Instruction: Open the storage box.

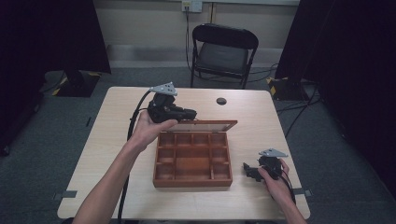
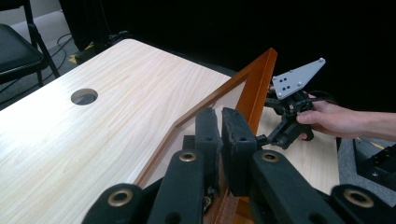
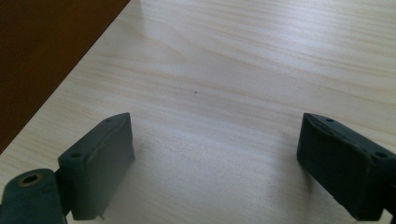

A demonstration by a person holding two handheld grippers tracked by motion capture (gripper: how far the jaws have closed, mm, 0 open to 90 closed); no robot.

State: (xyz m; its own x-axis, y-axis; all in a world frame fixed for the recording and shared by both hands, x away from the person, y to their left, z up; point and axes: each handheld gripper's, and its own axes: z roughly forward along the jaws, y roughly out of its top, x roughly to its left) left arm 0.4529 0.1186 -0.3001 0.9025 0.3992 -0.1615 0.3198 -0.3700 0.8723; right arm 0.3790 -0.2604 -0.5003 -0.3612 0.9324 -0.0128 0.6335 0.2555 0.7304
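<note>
Item: wooden compartment box (image 1: 193, 161), mid-table (image 1: 116, 140), lid (image 1: 205, 125) raised at its far edge. Nearest, at the box's right and apart from it, right tool (image 1: 252, 171) rests low over bare table, jaws spread wide with nothing between; in the right gripper view the box's brown side (image 3: 42, 56) lies just left of them. Farther, left tool (image 1: 184, 114) is clamped on the lid's frame (image 2: 254, 93) near the far left corner; beyond, a cable hole (image 1: 221, 101) and a black folding chair (image 1: 223, 51).
</note>
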